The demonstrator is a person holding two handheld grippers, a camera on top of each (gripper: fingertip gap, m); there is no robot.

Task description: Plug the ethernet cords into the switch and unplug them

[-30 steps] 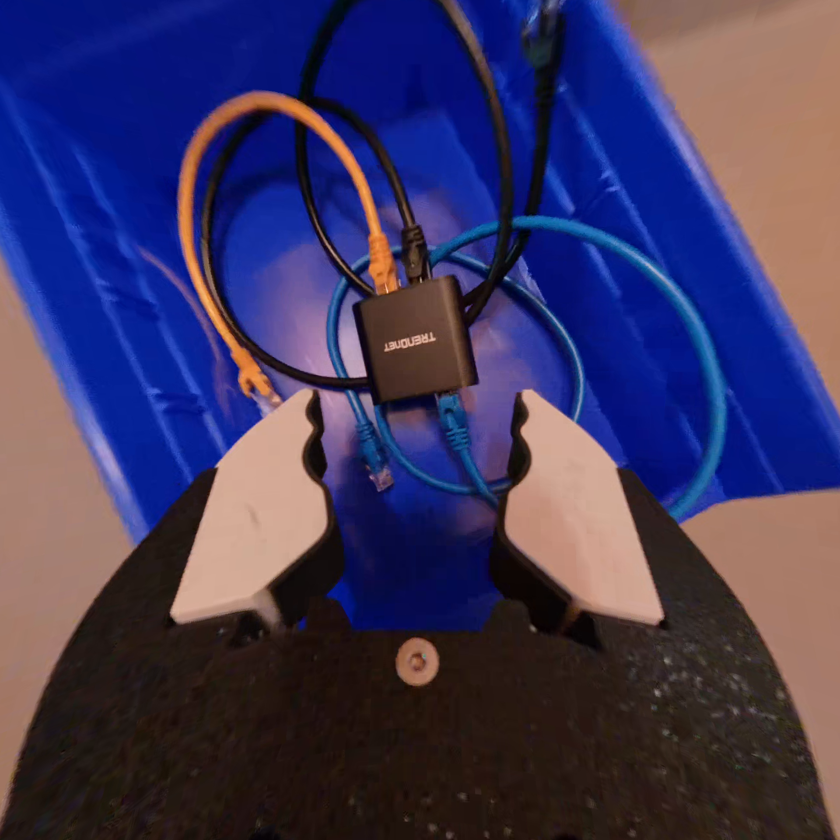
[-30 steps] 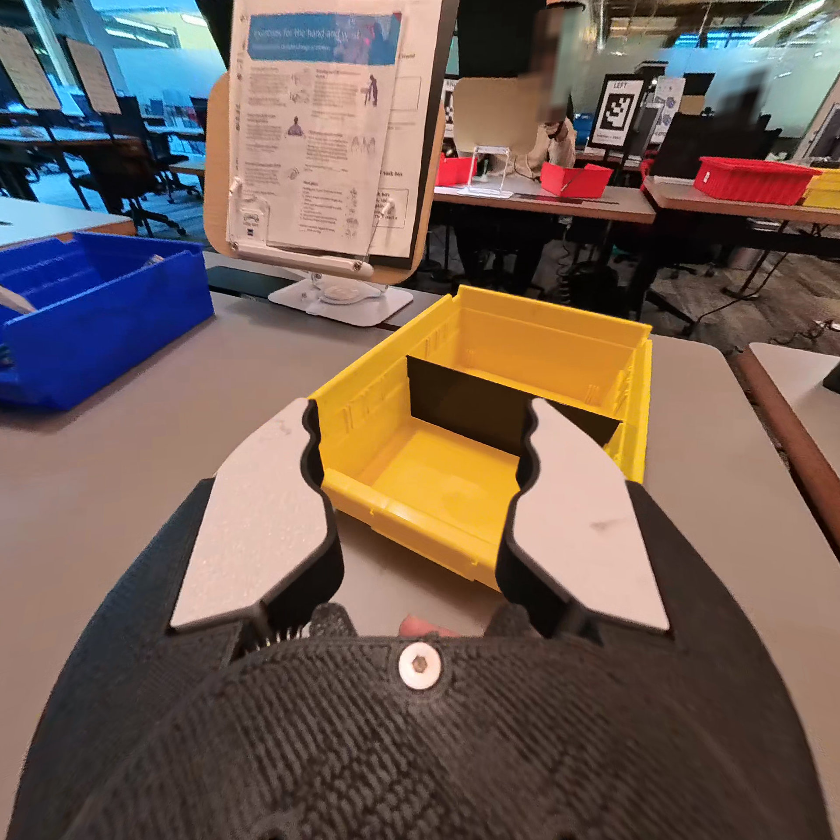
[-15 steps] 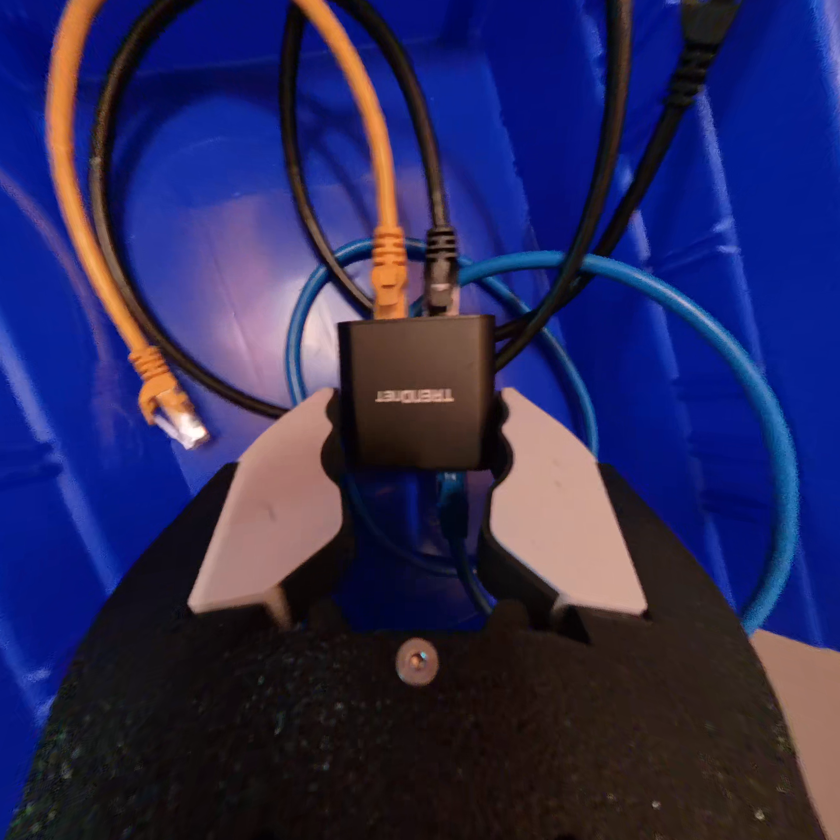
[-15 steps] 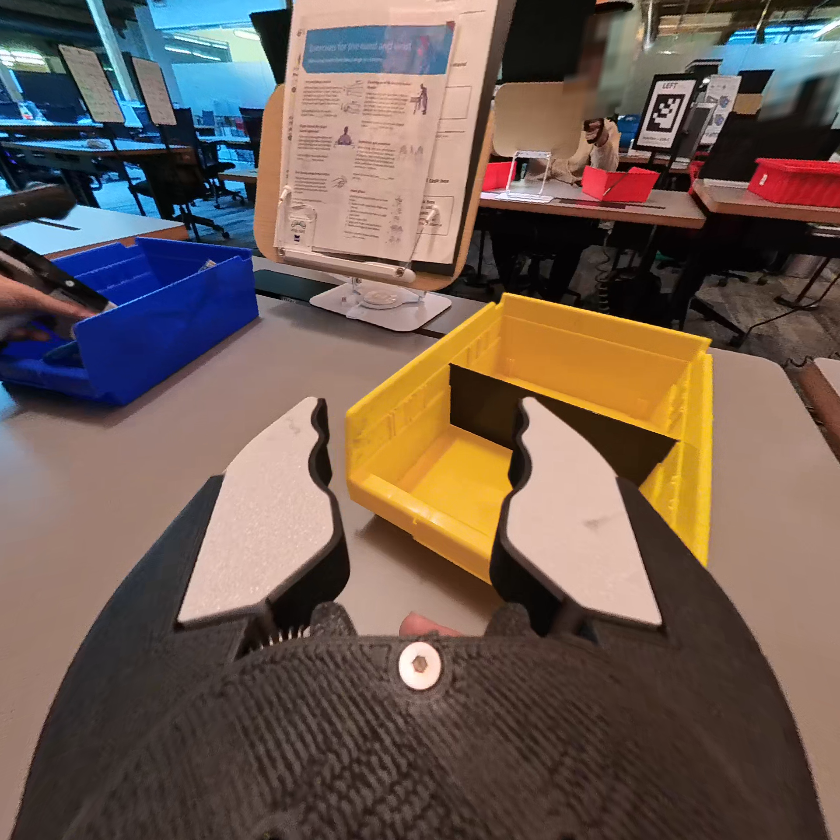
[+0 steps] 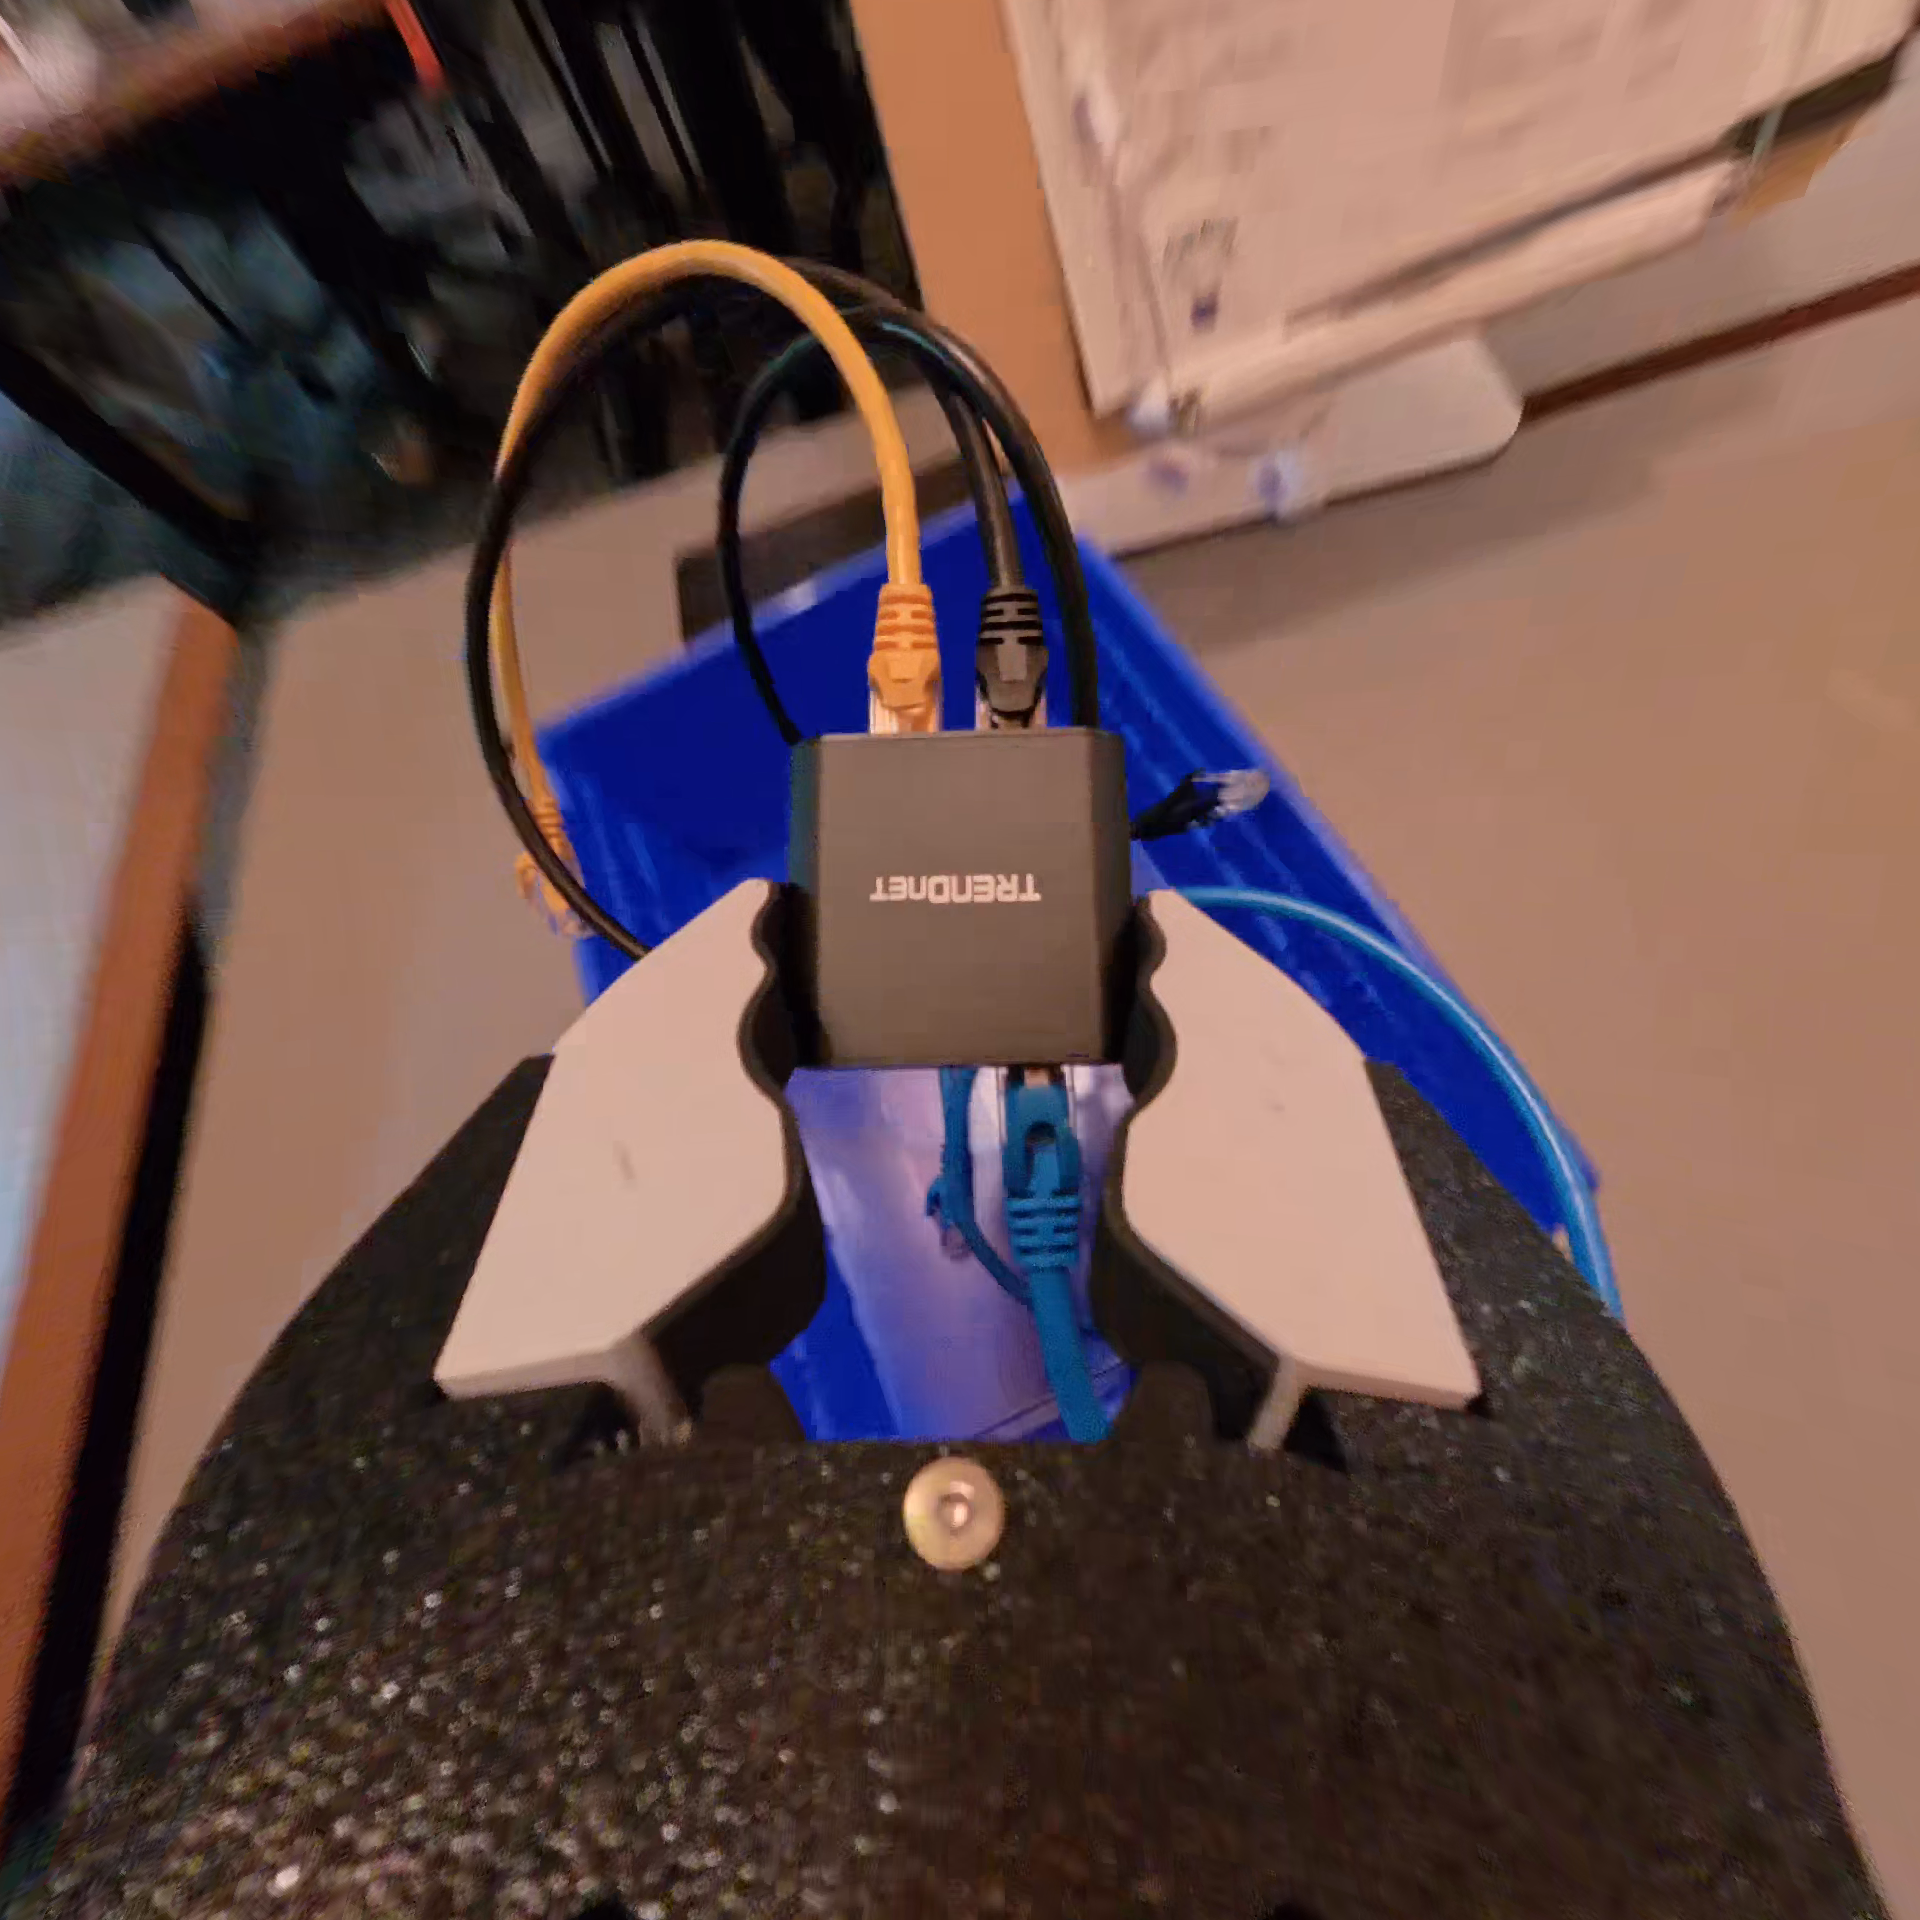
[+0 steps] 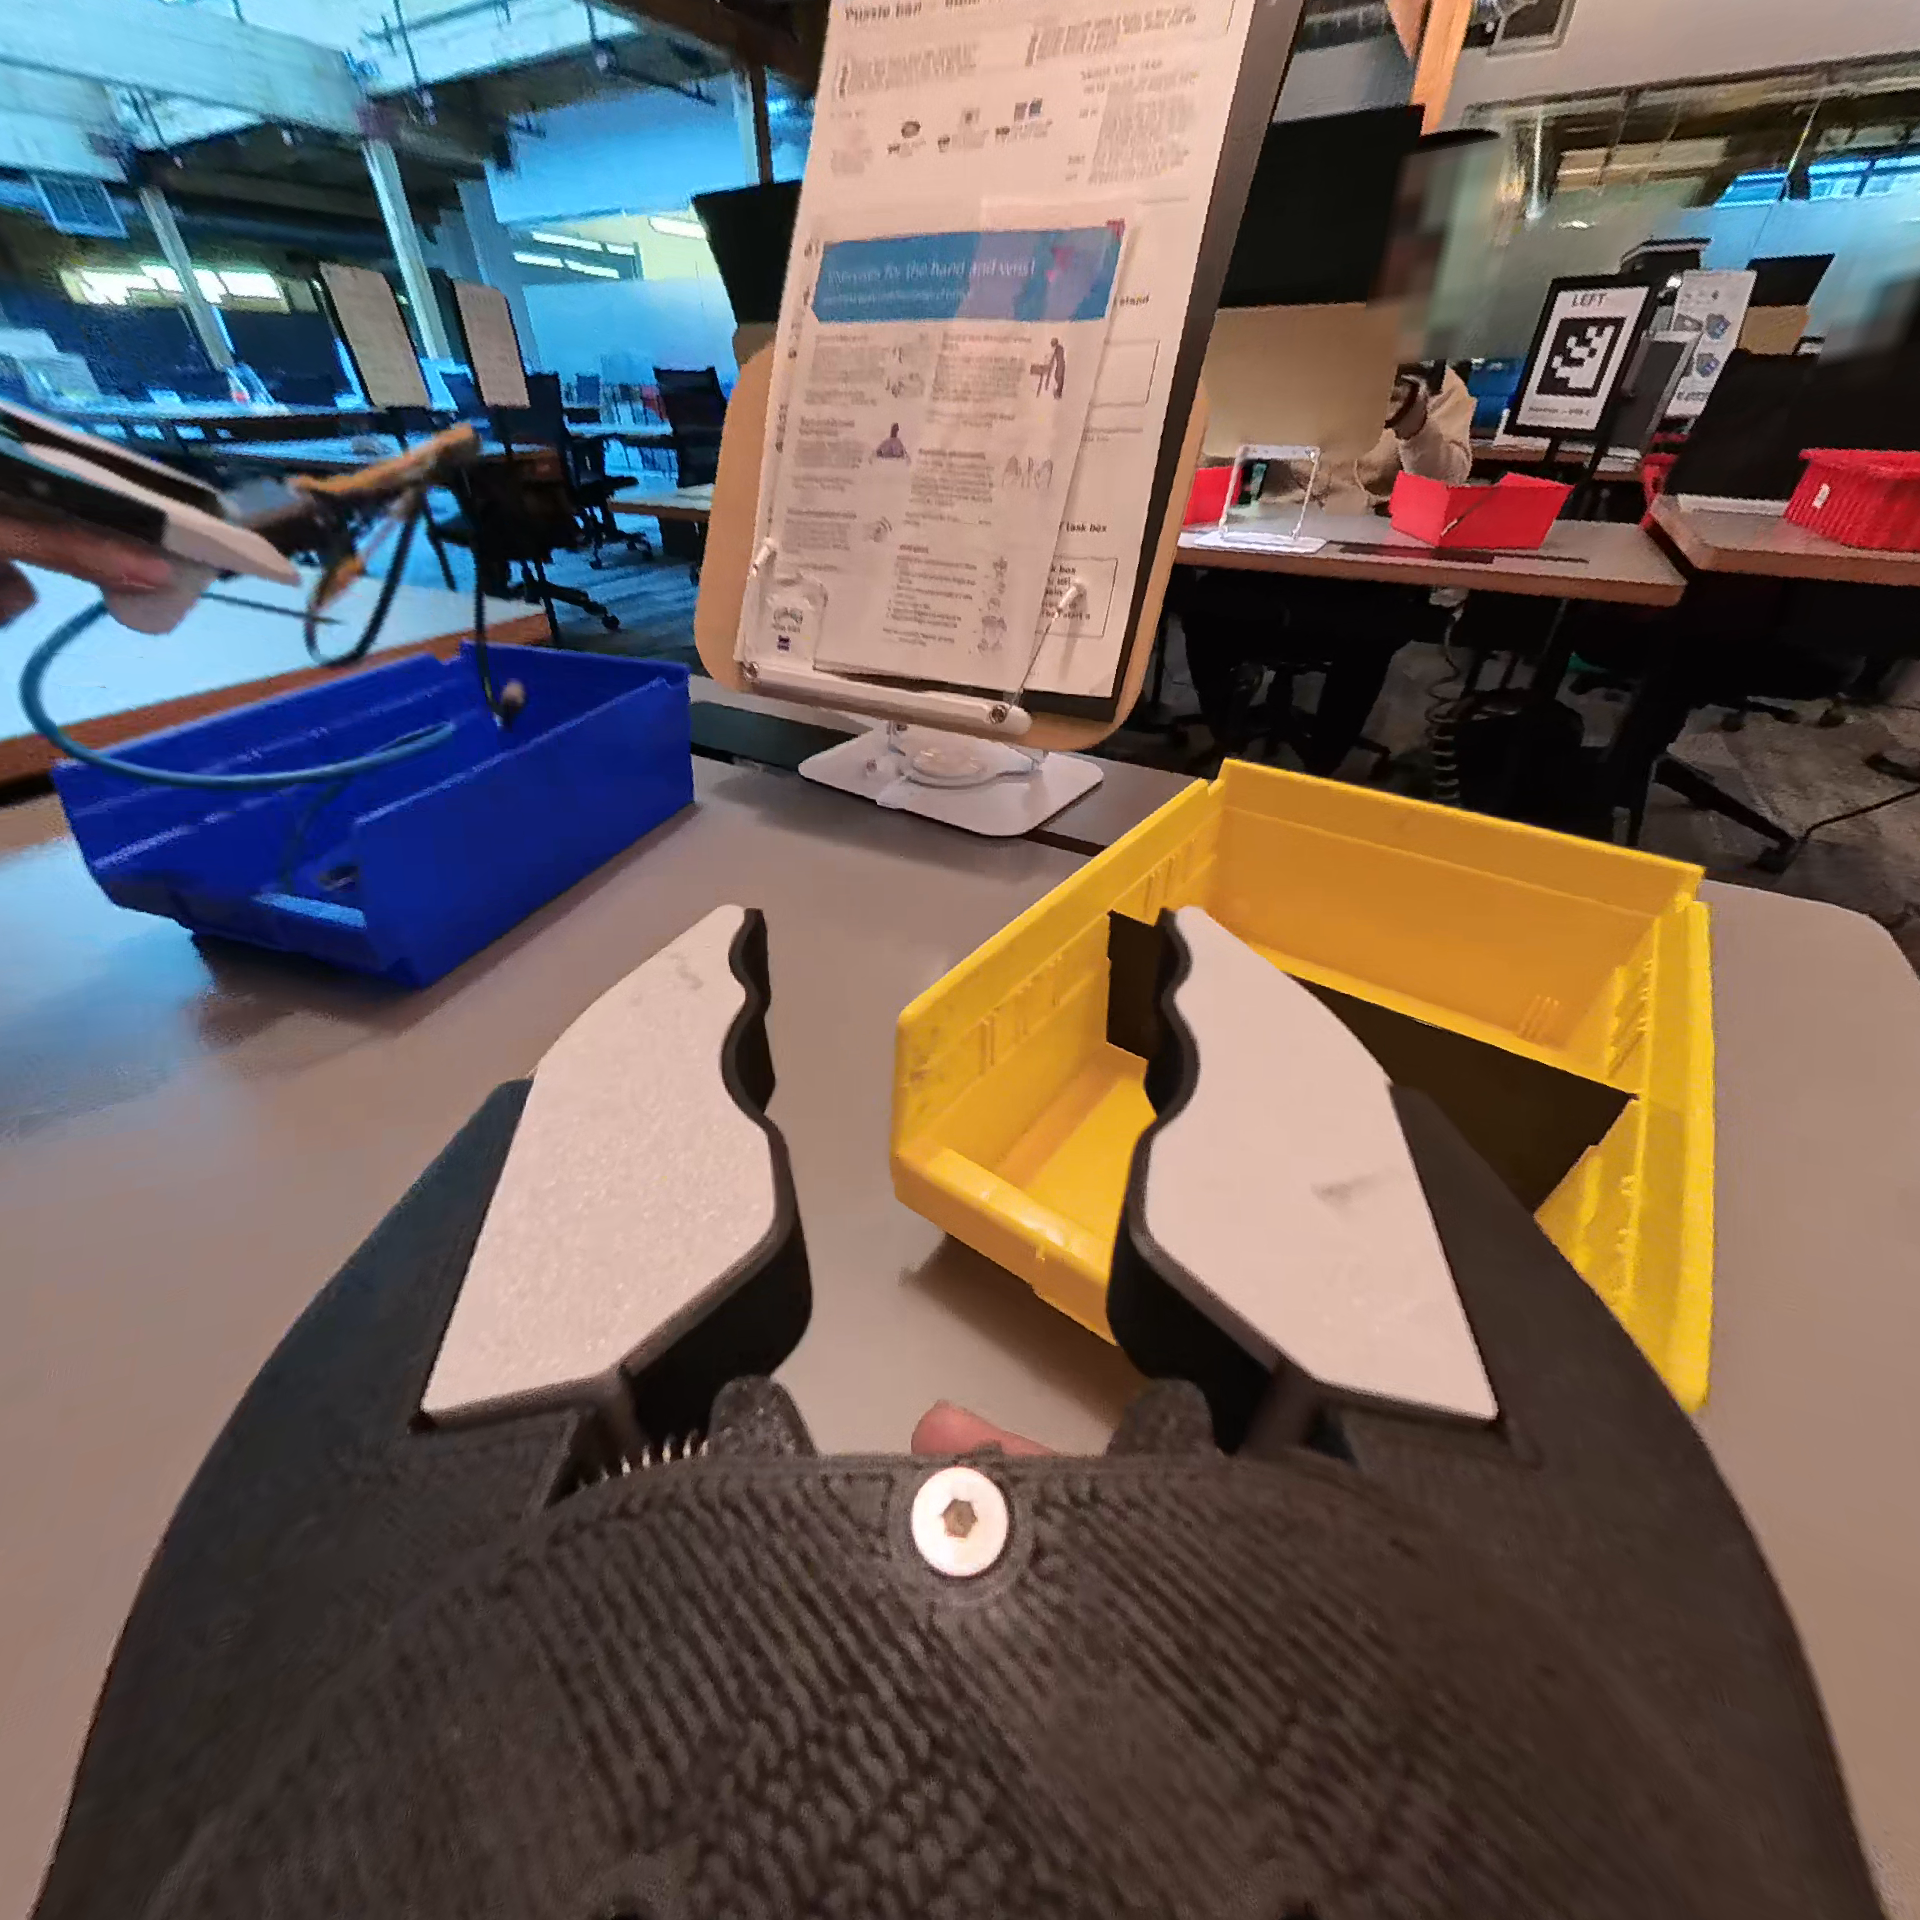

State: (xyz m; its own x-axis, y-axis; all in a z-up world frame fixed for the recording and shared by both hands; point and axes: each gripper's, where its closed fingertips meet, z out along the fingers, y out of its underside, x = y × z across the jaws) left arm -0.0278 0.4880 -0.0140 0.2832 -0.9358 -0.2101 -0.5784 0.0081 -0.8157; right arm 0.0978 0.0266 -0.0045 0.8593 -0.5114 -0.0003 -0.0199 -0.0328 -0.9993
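Note:
My left gripper [image 5: 954,935] is shut on a small black switch [image 5: 956,894] and holds it in the air above the blue bin [image 5: 1226,790]. An orange cord [image 5: 902,634] and a black cord [image 5: 1010,644] are plugged into its far side. A blue cord [image 5: 1044,1174] is plugged into its near side and trails down into the bin. In the right wrist view the left gripper [image 6: 187,530] shows at far left, with the cords [image 6: 353,540] hanging over the blue bin [image 6: 416,821]. My right gripper [image 6: 961,966] is open and empty above the table.
A yellow bin [image 6: 1455,956] with a black divider stands on the grey table [image 6: 312,1122], just right of my right gripper. A document stand [image 6: 966,416] with printed sheets is behind the bins. Other tables with red bins and a seated person are far back. Spacing between my two grippers at the tips: around 50 centimetres.
My left gripper closed on the switch in the blue bin and lifted it out, cords trailing. My right gripper has shifted left, so the yellow bin now sits to its right.

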